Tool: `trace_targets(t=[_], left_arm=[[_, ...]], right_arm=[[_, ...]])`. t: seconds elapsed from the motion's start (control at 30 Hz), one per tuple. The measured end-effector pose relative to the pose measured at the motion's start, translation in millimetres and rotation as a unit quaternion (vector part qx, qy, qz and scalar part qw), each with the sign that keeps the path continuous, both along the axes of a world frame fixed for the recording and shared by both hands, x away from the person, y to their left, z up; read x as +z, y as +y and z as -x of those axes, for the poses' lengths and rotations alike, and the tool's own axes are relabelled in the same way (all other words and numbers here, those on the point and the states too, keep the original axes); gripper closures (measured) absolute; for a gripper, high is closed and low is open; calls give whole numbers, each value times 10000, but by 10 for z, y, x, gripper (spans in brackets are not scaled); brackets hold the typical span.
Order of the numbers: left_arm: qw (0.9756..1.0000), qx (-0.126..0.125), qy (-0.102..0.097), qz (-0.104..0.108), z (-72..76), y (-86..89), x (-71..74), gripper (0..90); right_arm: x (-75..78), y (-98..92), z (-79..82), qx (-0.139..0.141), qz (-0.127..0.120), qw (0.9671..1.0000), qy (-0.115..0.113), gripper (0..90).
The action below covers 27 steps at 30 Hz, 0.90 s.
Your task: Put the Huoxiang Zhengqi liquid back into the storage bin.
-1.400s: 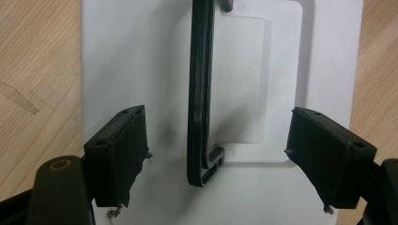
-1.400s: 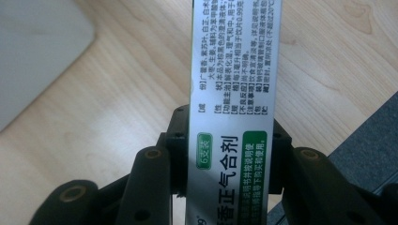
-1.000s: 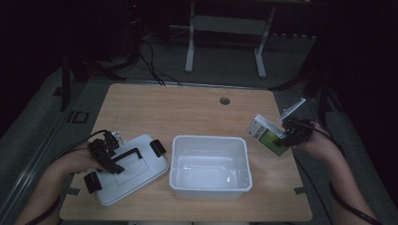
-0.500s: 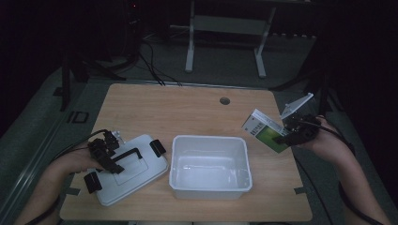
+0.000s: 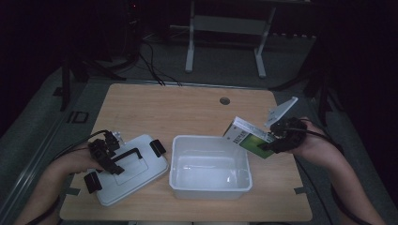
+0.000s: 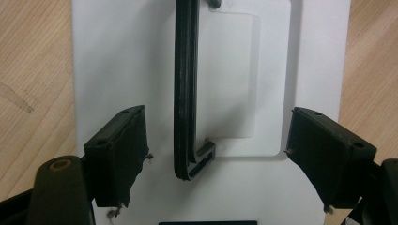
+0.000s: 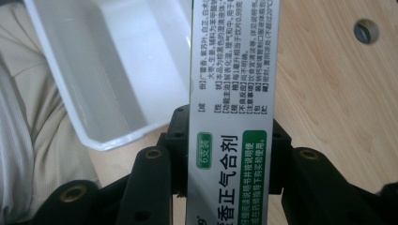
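Note:
A white and green medicine box point(image 5: 248, 137) hangs tilted over the right rim of an empty clear plastic bin point(image 5: 211, 189), with my right gripper point(image 5: 274, 139) shut on it. In the right gripper view the box point(image 7: 232, 70) stands between the jaws, printed side up, with the bin point(image 7: 117, 75) beyond it to the left. The bin's white lid point(image 5: 141, 176) lies flat on the table left of the bin. My left gripper point(image 5: 107, 154) hovers over the lid point(image 6: 117, 56), open, its jaws on either side of the black handle point(image 6: 185, 93) without touching it.
The wooden table point(image 5: 164, 112) has a round cable hole point(image 5: 225, 101) near its far edge, also in the right gripper view point(image 7: 366, 30). Black clips point(image 5: 157, 147) sit on the lid's ends. A metal desk frame point(image 5: 225, 28) and cables stand on the floor beyond.
My right gripper has carried the box up and to the left, from beside the bin to over its right rim. The left gripper and lid have not moved.

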<state>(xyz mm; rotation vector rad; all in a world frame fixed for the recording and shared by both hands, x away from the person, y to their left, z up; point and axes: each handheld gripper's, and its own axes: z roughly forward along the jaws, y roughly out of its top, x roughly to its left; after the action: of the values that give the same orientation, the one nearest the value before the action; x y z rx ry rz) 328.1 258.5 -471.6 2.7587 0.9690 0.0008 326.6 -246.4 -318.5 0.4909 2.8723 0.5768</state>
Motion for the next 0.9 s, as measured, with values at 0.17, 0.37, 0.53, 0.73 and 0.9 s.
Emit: trace_targets(t=[0.17,0.37,0.53,0.73,0.9], left_arm=[[10000,-16,-6,-18,1,9,3,209],[10000,-16,-13,-23,1,19,7,209],[10000,-29,-6,-28,2,12,2,209],[10000,-21,-5,-35,1,15,-1,209],[10000,-19,-16,-43,4,21,1,209]], right_arm=[[-30,203,90,328,-23,9994,64,647],[-66,356,176,607,-11,9981,103,647],[-122,500,248,854,67,9962,173,647],[-228,659,317,1136,205,9929,270,646],[-310,736,318,1240,297,9914,308,646]])
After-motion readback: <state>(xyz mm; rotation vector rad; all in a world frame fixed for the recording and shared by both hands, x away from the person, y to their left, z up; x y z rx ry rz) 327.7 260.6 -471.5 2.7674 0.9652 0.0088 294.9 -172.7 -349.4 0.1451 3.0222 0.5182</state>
